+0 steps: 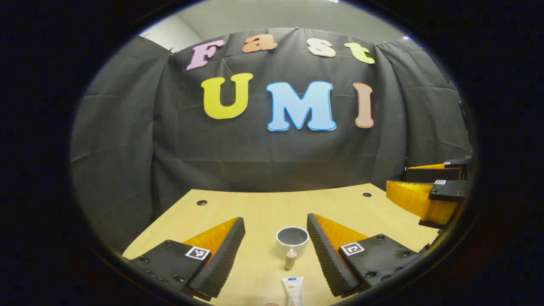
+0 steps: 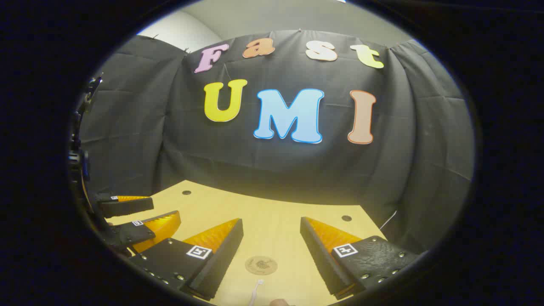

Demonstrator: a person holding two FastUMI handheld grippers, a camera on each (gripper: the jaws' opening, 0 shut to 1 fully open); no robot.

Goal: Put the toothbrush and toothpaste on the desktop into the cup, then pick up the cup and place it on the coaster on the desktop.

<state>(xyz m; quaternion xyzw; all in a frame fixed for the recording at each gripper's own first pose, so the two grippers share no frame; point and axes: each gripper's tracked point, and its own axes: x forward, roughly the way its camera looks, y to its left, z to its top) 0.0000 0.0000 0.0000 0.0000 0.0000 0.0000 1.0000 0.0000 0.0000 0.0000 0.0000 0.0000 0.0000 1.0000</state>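
A white cup (image 1: pixel 292 242) with a grey inside stands upright on the wooden desk (image 1: pixel 263 208), just ahead of my open left gripper (image 1: pixel 275 219) and between its fingers. In front of the cup lies a white toothpaste tube (image 1: pixel 292 290), its tan cap (image 1: pixel 290 258) pointing at the cup. In the right gripper view a round brown coaster (image 2: pixel 261 265) lies flat on the desk between the fingers of my open right gripper (image 2: pixel 271 221). The head of a white toothbrush (image 2: pixel 255 291) shows just nearer than the coaster. Nothing is held by either gripper.
The right gripper (image 1: pixel 429 195) hovers at the far right in the left gripper view. The left gripper (image 2: pixel 136 216) hovers at the far left in the right gripper view. Black cloth walls the desk at the back and sides. Small dark holes (image 1: pixel 202 202) mark the desk's far corners.
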